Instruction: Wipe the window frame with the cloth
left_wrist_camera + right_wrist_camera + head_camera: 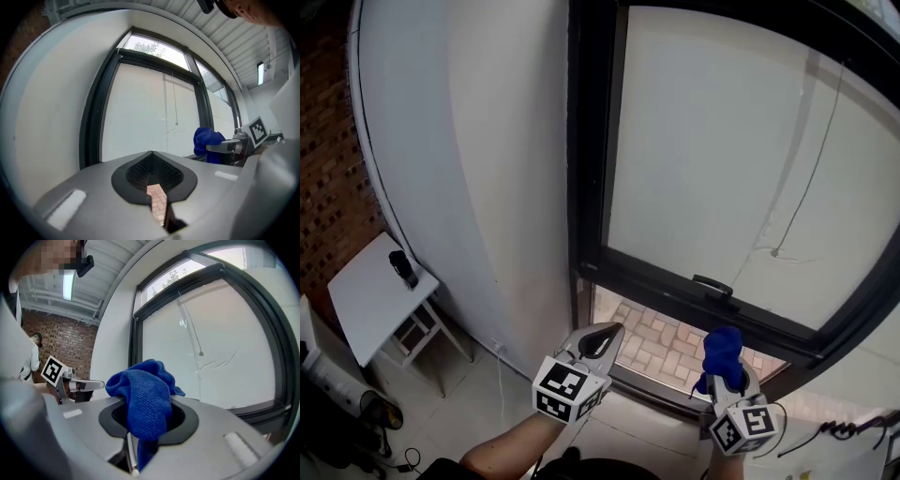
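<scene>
The white wall (469, 169) fills the left of the head view, and beside it stands the black window frame (587, 187), its sash swung open at the bottom so brick paving shows through the gap. A small white table (366, 300) sits well off to the left. The left gripper (605, 336) is closed tip to tip on nothing and points at the gap. The right gripper (727, 373) is clamped on a bunched blue cloth (722, 349) and hangs near the lower rail without touching it. Most of the cloth stands loose above the jaws, so a hard drag along the rail, or a snag on the sash handle (712, 284), could likely pull it free and drop it outside.
</scene>
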A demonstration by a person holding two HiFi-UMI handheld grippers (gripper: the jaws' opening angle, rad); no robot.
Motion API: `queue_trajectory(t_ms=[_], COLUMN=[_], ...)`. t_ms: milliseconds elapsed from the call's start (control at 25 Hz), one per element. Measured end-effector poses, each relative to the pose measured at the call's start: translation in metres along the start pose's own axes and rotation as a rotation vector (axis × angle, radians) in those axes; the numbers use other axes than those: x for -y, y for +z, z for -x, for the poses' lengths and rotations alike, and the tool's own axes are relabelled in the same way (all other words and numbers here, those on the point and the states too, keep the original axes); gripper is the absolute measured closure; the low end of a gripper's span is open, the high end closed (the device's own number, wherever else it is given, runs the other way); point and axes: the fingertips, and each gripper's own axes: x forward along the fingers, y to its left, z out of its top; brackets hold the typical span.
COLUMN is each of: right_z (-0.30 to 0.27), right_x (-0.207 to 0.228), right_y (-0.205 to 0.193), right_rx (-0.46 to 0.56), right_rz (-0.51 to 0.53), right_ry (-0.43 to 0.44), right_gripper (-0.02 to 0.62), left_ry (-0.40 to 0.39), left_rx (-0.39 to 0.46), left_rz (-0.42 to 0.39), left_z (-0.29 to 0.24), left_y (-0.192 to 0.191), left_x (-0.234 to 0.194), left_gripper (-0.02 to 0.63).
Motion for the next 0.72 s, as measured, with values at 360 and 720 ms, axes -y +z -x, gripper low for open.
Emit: queue_trajectory(t_ms=[360,720], right_z=[-0.063,-0.107], right_x=[-0.070,-0.110], right_y=[0.005,0.018], right_rx=[0.022,0.046], right_rz=[0.028,0.035], right_ry=[0.180,0.240], right_gripper=[0.480,0.480], left_ry=[0.158,0.247], left_rx=[0.018,0.047], left_rz=[-0.010,-0.053], left_z=[0.046,0.058], left_y=[0.005,0.031], left_x=[-0.057,-0.097], left_gripper=[0.614,0.612])
